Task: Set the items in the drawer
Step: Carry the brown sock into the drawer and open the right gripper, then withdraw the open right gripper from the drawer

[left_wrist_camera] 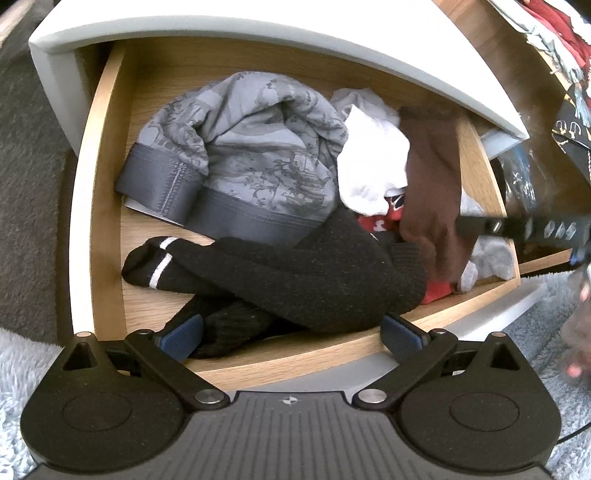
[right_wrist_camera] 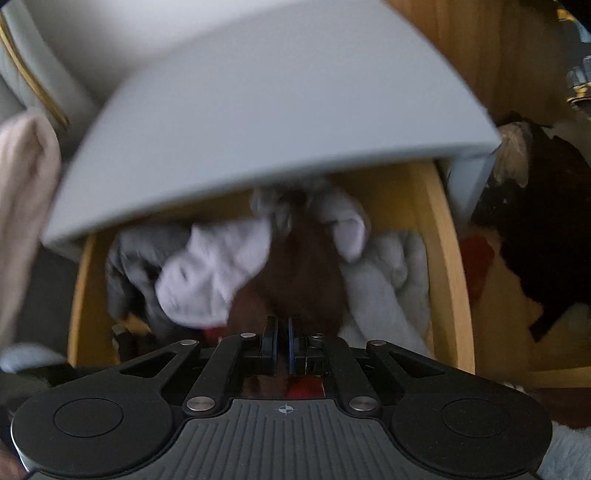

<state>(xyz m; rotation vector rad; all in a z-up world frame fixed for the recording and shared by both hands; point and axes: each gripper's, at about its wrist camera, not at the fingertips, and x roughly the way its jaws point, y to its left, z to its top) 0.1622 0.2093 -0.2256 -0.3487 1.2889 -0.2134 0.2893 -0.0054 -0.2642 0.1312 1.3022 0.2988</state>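
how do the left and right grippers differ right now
The left gripper has its fingers spread wide over the black socks and grips nothing; the right gripper has its fingers shut on the brown cloth. The left gripper's view is sharp; the right gripper's view is blurred. Both point into the open drawer.

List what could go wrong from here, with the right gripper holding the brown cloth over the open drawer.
1. The brown cloth lies partly over the drawer's right wall; released here, it may drape over that wall and jam closing.
2. The drawer is heaped; the grey shorts and white sock sit high and might catch the cabinet front.
3. The open left gripper straddles the black socks and could drag them out.
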